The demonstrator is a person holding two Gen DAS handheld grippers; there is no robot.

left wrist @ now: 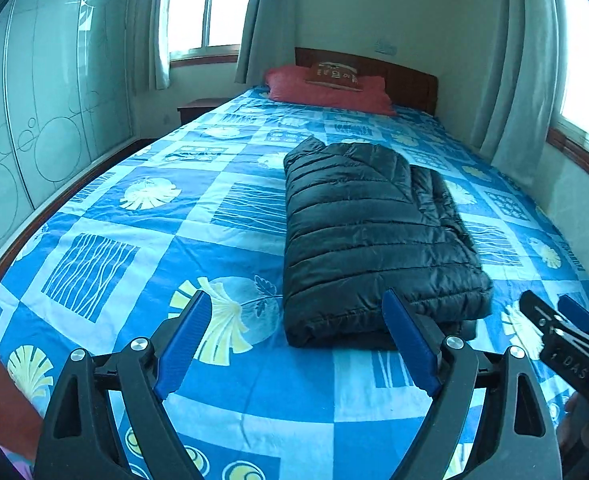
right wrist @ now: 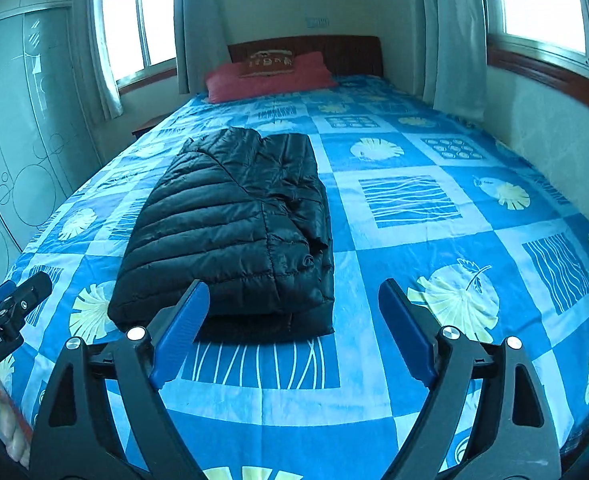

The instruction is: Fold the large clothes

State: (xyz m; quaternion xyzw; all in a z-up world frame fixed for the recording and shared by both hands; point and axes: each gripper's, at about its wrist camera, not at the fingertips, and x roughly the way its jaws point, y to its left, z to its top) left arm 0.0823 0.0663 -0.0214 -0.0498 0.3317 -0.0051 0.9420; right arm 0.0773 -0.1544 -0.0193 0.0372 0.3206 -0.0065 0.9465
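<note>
Evidently black puffer jacket (left wrist: 378,236) lay folded on bedspread (left wrist: 230,384): light, soft, probably slippery shell. Best grip: near bottom edge. Left gripper (left wrist: 306,344), right gripper (right wrist: 294,332) both wide, empty.

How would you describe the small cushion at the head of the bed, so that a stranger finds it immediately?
Start from the wooden headboard at the far end of the blue patterned bedsheet. A wide red pillow lies before it. On that pillow rests the small brown cushion, the only dark brown item there with pale markings.

home bedroom, bed (right wrist: 414,240) with patterned sheet, red pillow (right wrist: 270,76), curtained windows (right wrist: 142,20)
</note>
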